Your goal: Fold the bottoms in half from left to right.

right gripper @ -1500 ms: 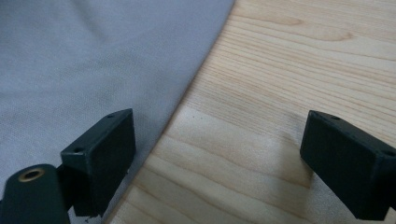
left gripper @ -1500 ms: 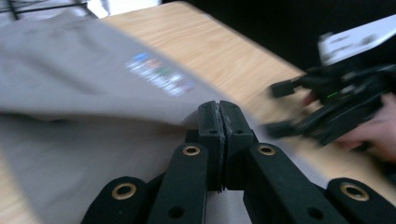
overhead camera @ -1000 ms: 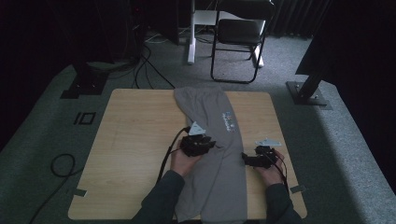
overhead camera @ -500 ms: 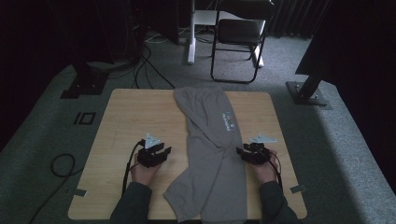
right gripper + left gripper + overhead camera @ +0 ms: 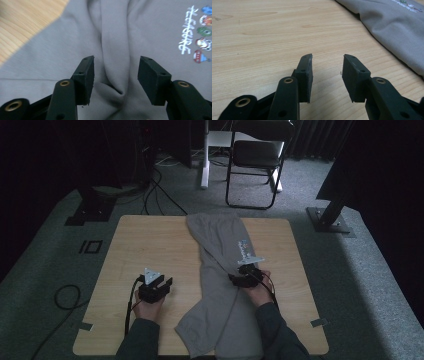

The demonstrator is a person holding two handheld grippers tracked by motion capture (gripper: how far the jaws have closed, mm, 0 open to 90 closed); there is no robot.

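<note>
Your left hand-held gripper [image 5: 159, 282] sits lower left of centre in the high view on bare table [image 5: 130, 245], jaws wide, holding nothing. Grey sweatpants [image 5: 225, 270] run down the middle. Your right hand-held gripper [image 5: 246, 274] rests on them, jaws wide over a fold [image 5: 112, 62].

My left claw [image 5: 327, 75] and my right claw [image 5: 115, 78] each have two black jaws with flat rectangular pads, small screw holes and brass-ringed pivots. A grey three-cornered plate tops each; black cables trail back. My sleeves are dark.
</note>
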